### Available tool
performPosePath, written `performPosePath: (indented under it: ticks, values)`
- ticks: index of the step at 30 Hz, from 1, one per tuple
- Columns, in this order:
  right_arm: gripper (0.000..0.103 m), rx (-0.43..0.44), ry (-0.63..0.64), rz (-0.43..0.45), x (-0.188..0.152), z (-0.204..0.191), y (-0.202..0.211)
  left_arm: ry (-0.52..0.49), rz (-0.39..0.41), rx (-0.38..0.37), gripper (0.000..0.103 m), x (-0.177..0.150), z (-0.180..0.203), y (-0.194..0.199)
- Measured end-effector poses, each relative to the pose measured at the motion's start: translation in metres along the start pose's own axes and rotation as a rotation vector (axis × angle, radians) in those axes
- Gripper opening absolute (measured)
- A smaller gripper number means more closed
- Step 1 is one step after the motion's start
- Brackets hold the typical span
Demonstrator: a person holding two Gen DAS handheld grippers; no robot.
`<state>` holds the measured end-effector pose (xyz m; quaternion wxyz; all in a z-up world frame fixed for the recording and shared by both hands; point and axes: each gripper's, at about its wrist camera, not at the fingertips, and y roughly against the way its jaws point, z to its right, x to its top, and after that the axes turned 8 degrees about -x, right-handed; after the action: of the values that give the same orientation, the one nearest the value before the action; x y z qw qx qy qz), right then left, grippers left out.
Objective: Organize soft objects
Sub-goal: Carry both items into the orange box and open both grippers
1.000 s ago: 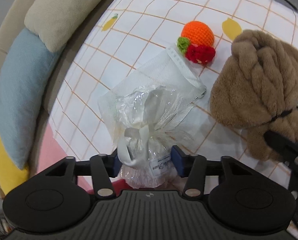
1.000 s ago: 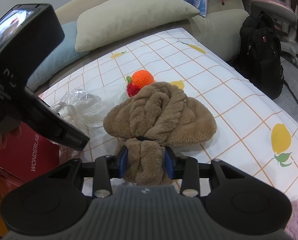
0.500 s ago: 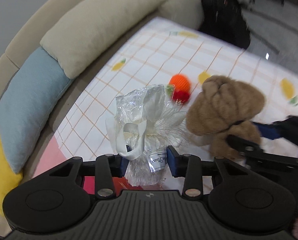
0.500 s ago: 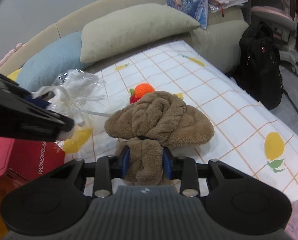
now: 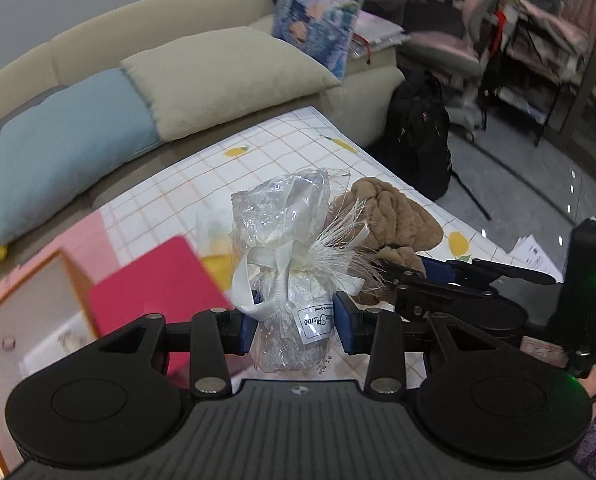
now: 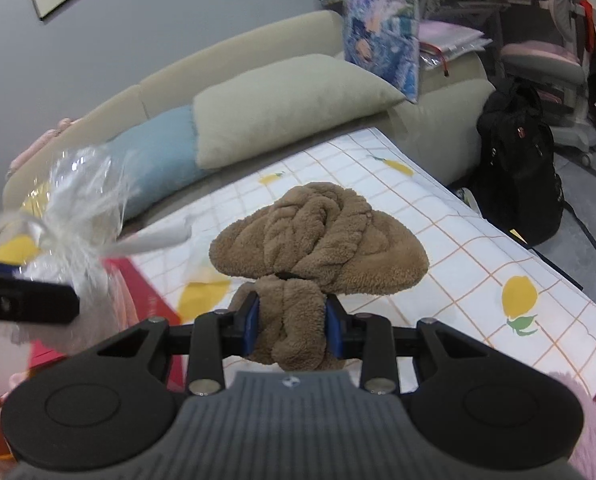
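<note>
My left gripper (image 5: 294,326) is shut on a cellophane-wrapped white bundle (image 5: 286,264) tied with a cream ribbon, held up above the checked cloth (image 5: 282,148). My right gripper (image 6: 292,322) is shut on the lower knot of a brown plush towel bundle (image 6: 318,236), lifted clear of the cloth (image 6: 478,248). In the left wrist view the brown bundle (image 5: 394,216) and the right gripper (image 5: 438,276) hang just right of the wrapped bundle. The right wrist view shows the wrapped bundle (image 6: 74,200) blurred at the left edge. The orange crochet fruit is hidden.
A red box (image 5: 154,284) and an open cardboard box (image 5: 30,320) lie at lower left. Blue (image 5: 66,148) and beige (image 5: 226,76) cushions line the sofa behind. A black backpack (image 6: 518,176) stands on the floor to the right, beside a pink chair (image 5: 458,52).
Both grippers rose off the cloth with their bundles. The left one tightened on the wrapped bundle, swung up and tilted toward level, so the room now shows. The orange crochet fruit dropped out of sight.
</note>
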<state>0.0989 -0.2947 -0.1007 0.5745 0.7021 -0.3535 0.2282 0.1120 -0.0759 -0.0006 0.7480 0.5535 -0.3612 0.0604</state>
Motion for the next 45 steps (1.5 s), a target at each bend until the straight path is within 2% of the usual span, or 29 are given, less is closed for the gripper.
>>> performPosePath:
  ticks: [6, 9, 14, 19, 23, 27, 30, 34, 39, 45]
  values:
    - [0.033, 0.086, 0.098, 0.017, -0.011, -0.024, 0.045, 0.119, 0.055, -0.012, 0.045, -0.038, -0.019, 0.032]
    - [0.033, 0.149, 0.172, 0.028, -0.016, -0.043, 0.066, 0.161, 0.074, 0.028, 0.045, -0.056, -0.034, 0.047]
    - [0.033, 0.254, 0.28, 0.027, -0.022, -0.086, 0.09, 0.289, 0.128, 0.103, 0.045, -0.082, -0.071, 0.076]
    - [0.033, 0.366, 0.391, 0.014, -0.021, -0.136, 0.098, 0.431, 0.157, 0.205, 0.045, -0.103, -0.113, 0.099]
    - [0.033, 0.416, 0.505, 0.009, -0.018, -0.18, 0.093, 0.502, 0.18, 0.222, 0.045, -0.111, -0.143, 0.109]
    - [0.033, 0.426, 0.585, -0.031, -0.013, -0.222, 0.071, 0.482, 0.177, 0.251, 0.045, -0.114, -0.165, 0.107]
    - [0.033, 0.42, 0.647, -0.068, -0.008, -0.249, 0.046, 0.433, 0.141, 0.301, 0.045, -0.107, -0.183, 0.094]
    - [0.033, 0.388, 0.744, -0.094, -0.004, -0.282, 0.015, 0.434, 0.088, 0.307, 0.045, -0.104, -0.207, 0.074]
    - [0.033, 0.356, 0.832, -0.135, -0.012, -0.304, -0.017, 0.36, 0.003, 0.334, 0.045, -0.102, -0.218, 0.05]
    - [0.033, 0.312, 0.943, -0.169, -0.026, -0.324, -0.044, 0.348, -0.103, 0.348, 0.045, -0.111, -0.233, 0.03]
